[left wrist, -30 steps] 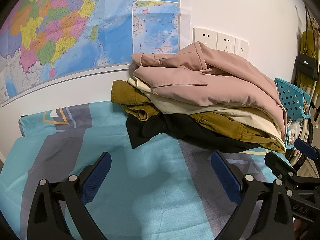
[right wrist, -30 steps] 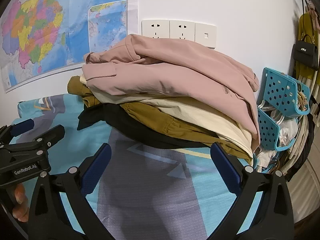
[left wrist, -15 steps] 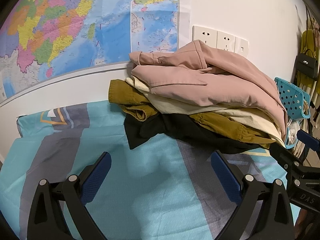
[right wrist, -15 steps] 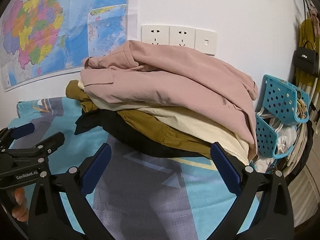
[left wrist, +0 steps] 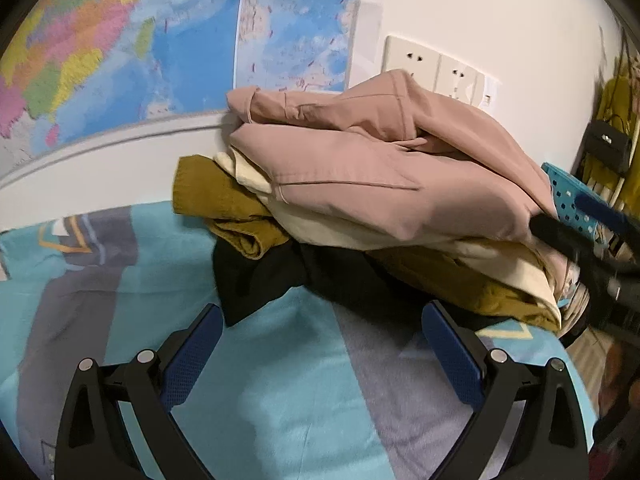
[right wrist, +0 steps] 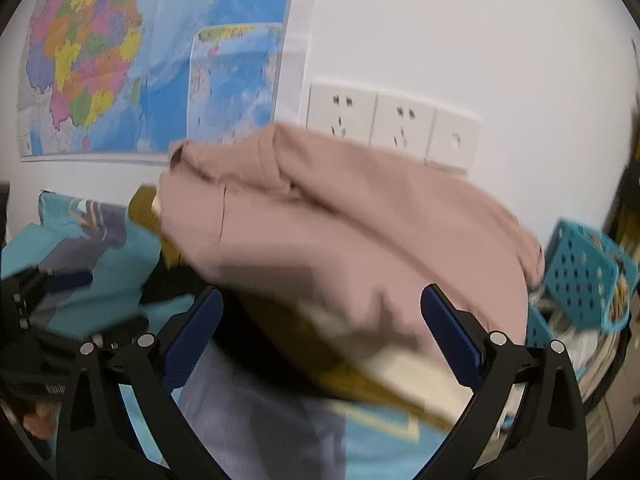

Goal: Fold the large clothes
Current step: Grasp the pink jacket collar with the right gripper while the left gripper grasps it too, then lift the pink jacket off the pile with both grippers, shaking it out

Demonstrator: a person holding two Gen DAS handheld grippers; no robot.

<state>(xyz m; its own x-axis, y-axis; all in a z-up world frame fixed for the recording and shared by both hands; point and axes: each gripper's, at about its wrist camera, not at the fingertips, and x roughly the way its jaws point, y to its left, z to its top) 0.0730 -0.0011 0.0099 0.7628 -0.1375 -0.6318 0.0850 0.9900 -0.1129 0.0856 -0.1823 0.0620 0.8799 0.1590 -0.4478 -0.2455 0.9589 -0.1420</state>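
Pile of clothes lies at the far edge of the bed, against the wall, toward the bed's right side. Top layer is a pink jacket; under it a cream garment, a mustard one, and a black one at the bottom, touching the sheet.

Left tool: blue pads spread wide apart, nothing between them, over bare sheet just short of the black garment. Right tool: pads also wide apart, empty, above the front edge of the pile.

Left view is sharp and shows all four layers from the side; the other tool appears only as a dark blur at the right edge. Right view is motion-blurred; mostly pink jacket, lower layers smeared. It alone shows the three wall plates in full, the blue basket off the bed's right edge, and the left tool with fingers below it. Wall map in both.
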